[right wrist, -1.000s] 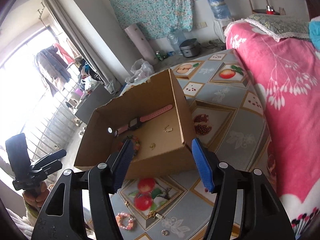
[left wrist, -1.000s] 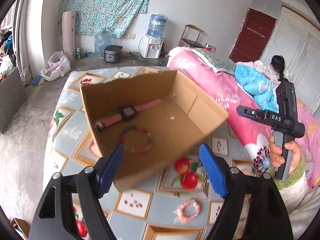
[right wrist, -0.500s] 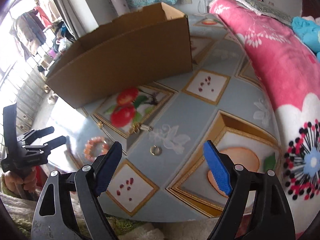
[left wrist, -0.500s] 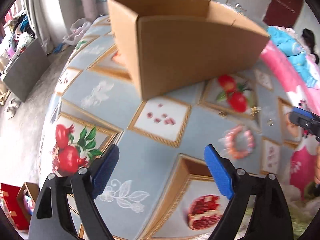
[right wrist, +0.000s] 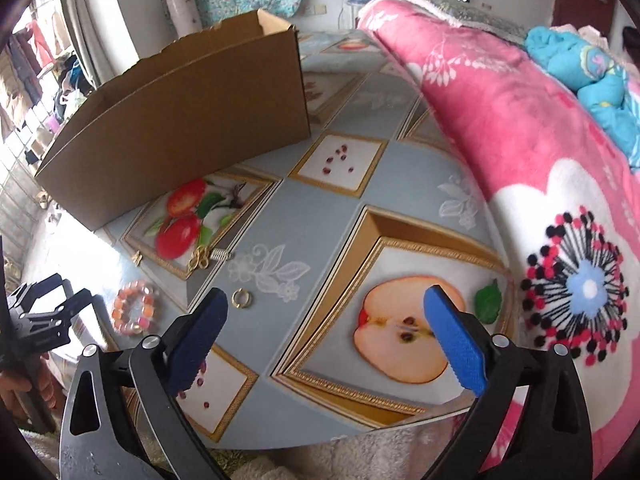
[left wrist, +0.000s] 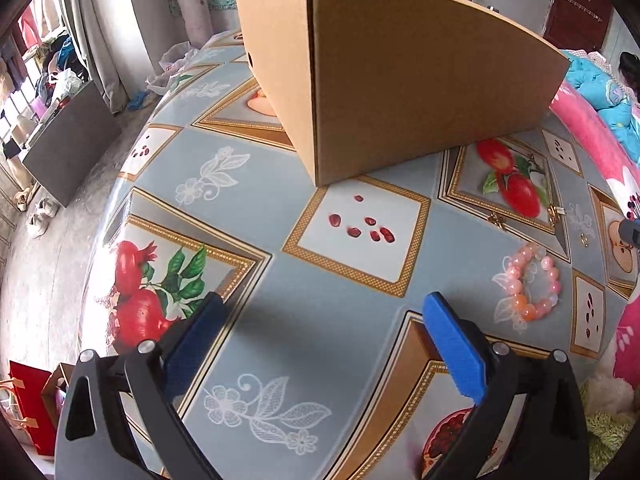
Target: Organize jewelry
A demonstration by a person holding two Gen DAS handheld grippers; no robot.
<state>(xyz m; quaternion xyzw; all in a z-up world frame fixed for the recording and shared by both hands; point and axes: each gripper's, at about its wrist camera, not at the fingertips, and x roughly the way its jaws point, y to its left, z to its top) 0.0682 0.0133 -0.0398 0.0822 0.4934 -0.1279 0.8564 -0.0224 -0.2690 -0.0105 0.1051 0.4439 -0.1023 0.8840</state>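
The pink bead bracelet (left wrist: 530, 286) is a closed ring of round glossy beads, pale pink to orange. It lies flat on the fruit-patterned tablecloth (left wrist: 352, 320), in front of the cardboard box (left wrist: 400, 92) and well apart from it. Being a ring, it has no clear long axis and points nowhere.

On the cloth I count one bracelet, one plain gold ring (right wrist: 241, 298), one gold clasp-like ornament (right wrist: 202, 259) with a small silver spring touching it, and one smaller gold piece (right wrist: 137, 257) that is too small to identify. There is one box, and its inside is hidden from both views.

The left gripper (left wrist: 326, 322) has just been opening; its blue pads now stand wide apart with only cloth between them. The right gripper (right wrist: 326, 314) has just been opening too and holds nothing. The gold ring lies just beside its left pad.
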